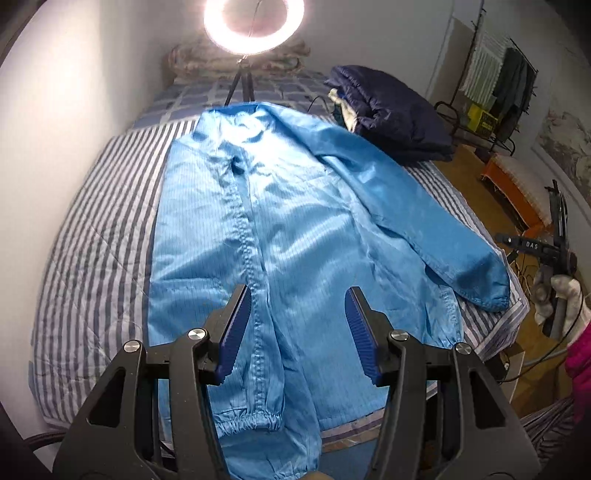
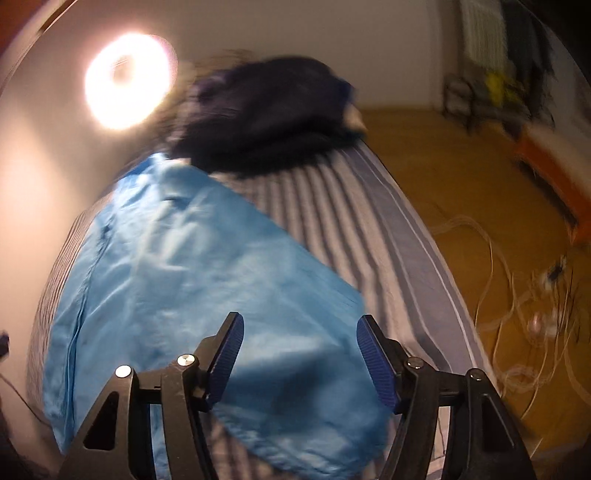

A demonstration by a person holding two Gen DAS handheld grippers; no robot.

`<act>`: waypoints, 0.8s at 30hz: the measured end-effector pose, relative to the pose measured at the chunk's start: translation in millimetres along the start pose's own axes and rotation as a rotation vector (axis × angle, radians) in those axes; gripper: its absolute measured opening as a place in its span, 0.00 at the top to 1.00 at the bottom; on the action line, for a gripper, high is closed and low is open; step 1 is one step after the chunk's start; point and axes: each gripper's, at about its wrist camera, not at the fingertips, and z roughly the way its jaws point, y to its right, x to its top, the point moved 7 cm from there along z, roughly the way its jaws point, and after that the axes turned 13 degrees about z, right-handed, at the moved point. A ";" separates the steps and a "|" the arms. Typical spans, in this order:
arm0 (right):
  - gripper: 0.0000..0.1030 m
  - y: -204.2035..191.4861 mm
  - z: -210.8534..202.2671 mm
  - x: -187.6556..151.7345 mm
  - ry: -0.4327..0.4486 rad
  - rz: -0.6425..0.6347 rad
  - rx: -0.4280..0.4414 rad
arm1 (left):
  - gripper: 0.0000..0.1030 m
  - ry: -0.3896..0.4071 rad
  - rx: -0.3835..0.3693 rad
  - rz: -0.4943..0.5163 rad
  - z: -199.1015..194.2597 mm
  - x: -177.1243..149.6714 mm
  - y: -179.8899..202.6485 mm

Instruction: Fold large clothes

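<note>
Two handheld grippers hover over a bed where a large blue garment lies spread for folding. Nearest the lens, the left gripper (image 1: 295, 332) stands with its ridged blue pads apart and nothing pinched between them, poised above the lower part of the blue garment (image 1: 280, 206), whose stitched centre seam runs up between the pads. The right gripper (image 2: 300, 356) is likewise spread, holding nothing, over the garment's nearer edge in a motion-blurred frame. The garment lies mostly flat on the striped bedsheet (image 1: 92, 258), one elastic-cuffed sleeve (image 1: 436, 229) stretched diagonally toward the bed's right edge, another gathered cuff (image 1: 255, 421) close to the left gripper. Beyond it, a dark navy padded bundle (image 1: 395, 114) rests on the bed near the head, just past the garment's shoulder. A lit ring light (image 1: 255, 26) on a tripod glares at the head of the bed against a pale wall. To the right, a wooden floor (image 2: 461, 177) carries loose cables (image 2: 524, 302), an orange bench (image 1: 517, 188) and a rack hung with clothes (image 1: 506, 77).
</note>
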 end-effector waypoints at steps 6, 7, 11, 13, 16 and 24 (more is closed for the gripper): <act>0.33 38.7 27.1 4.1 -0.059 0.122 -0.004 | 0.47 -0.031 -0.021 -0.056 13.8 -1.5 -9.7; 0.32 41.0 30.2 4.3 -0.063 0.132 -0.004 | 0.47 -0.036 -0.022 -0.061 16.2 -1.9 -9.9; 0.33 41.6 44.7 3.3 -0.090 0.142 0.003 | 0.47 -0.049 -0.031 -0.070 22.1 -2.6 -7.8; 0.43 34.3 49.8 -0.8 -0.112 0.116 0.004 | 0.47 -0.050 -0.027 -0.062 22.9 -2.1 -6.5; 0.79 18.1 52.8 -9.0 -0.158 0.063 0.026 | 0.47 -0.048 -0.022 -0.059 23.1 -1.3 -6.4; 1.00 -15.4 19.8 -9.2 -0.067 -0.036 0.013 | 0.47 -0.039 -0.010 -0.077 20.5 -0.7 -14.7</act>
